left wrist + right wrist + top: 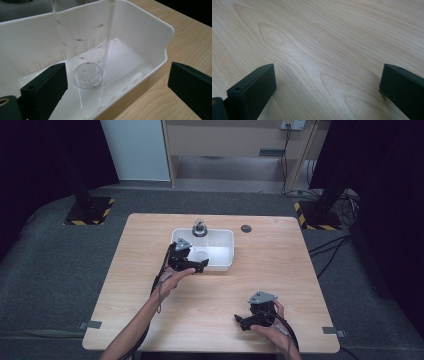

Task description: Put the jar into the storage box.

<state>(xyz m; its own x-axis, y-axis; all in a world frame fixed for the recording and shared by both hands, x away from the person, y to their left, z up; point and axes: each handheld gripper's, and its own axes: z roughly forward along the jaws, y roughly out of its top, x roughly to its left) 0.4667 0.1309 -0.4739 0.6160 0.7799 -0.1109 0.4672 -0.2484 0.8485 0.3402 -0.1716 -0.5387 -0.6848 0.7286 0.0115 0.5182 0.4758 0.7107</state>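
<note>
A white plastic tub sits at the back middle of the wooden table. Inside it stands a clear measuring cup with printed volume marks, also visible as a faint cup in the high view. My left gripper hovers at the tub's near left corner, jaws wide open, one jaw over the tub's inside and one outside its rim; nothing is held. My right gripper rests low over bare wood at the front right, open and empty.
A metal-topped object stands at the tub's far rim. A small dark round disc lies on the table behind the tub to the right. Black stands with striped bases flank the table on the floor.
</note>
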